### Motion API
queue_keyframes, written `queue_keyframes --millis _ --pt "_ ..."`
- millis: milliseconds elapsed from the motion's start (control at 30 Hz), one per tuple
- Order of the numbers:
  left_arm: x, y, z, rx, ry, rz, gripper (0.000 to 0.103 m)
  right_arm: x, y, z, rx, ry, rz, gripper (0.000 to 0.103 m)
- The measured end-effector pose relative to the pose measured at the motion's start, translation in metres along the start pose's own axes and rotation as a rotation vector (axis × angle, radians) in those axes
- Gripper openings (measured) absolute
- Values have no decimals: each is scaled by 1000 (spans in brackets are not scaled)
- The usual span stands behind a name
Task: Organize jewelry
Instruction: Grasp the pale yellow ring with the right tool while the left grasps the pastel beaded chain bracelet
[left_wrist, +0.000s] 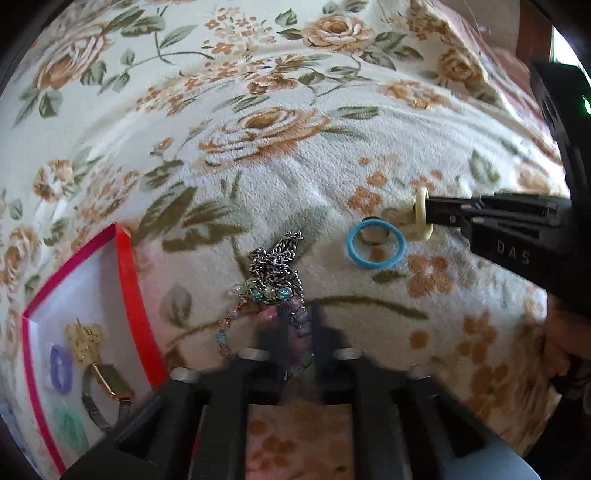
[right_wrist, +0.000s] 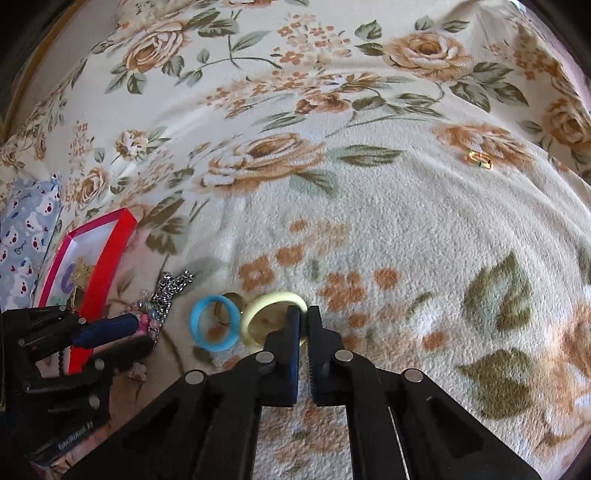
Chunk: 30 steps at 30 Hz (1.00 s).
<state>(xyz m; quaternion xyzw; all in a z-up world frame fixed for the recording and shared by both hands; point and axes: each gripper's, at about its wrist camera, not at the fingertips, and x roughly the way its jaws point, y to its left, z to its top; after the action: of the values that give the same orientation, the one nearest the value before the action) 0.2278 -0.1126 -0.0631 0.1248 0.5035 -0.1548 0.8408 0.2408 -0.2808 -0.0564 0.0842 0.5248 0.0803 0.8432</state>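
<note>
— So, where does the cream ring (right_wrist: 275, 318) sit against the right gripper (right_wrist: 303, 313)?
— Right between its fingertips: the tongs are pressed onto the ring's rim, pinching it. From the left wrist view the ring (left_wrist: 422, 213) stands on edge at the tips of that gripper (left_wrist: 428, 214), just above the floral blanket (left_wrist: 258, 192).
— And the left gripper (left_wrist: 295, 314)?
— Its fingers are close together on the beaded bracelet (left_wrist: 266, 293), which is tangled with a silver chain (left_wrist: 277, 254). Pinching, as far as the blur allows.
— What lies nearby?
— A blue ring (right_wrist: 214, 325) just left of the cream one, with a small gold ring (right_wrist: 232, 302) partly inside it. The red box (left_wrist: 129, 295) at the far left holds a purple ring (left_wrist: 61, 367), a green ring (left_wrist: 70, 428), a gold piece and a watch (left_wrist: 107, 391).
— Anything farther off?
— A small gold and green clasp (right_wrist: 479, 159) lies well apart, on the blanket's upper right.
</note>
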Motion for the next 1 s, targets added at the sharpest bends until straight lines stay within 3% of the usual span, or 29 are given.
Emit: queue_keyframes --millis 333,500,633,700,767,1000 --pt "-41 32 -20 -137 -81 -46 0 -34 11 2 6 -83 62 3" --pt "-47 40 -28 -143 -67 -81 0 -41 21 -3 -2 -79 102 3" --pt "-41 42 -32 -141 -24 -86 7 -44 26 -8 -2 -77 127 3" --pt "-38 41 -31 -128 -15 -84 23 -44 26 -11 9 -73 139 3" --pt "-35 39 -28 -115 -15 -78 29 -42 26 -13 11 -68 137 3" --pt "-17 27 -22 -33 30 -91 35 -36 19 -18 44 -53 145 3"
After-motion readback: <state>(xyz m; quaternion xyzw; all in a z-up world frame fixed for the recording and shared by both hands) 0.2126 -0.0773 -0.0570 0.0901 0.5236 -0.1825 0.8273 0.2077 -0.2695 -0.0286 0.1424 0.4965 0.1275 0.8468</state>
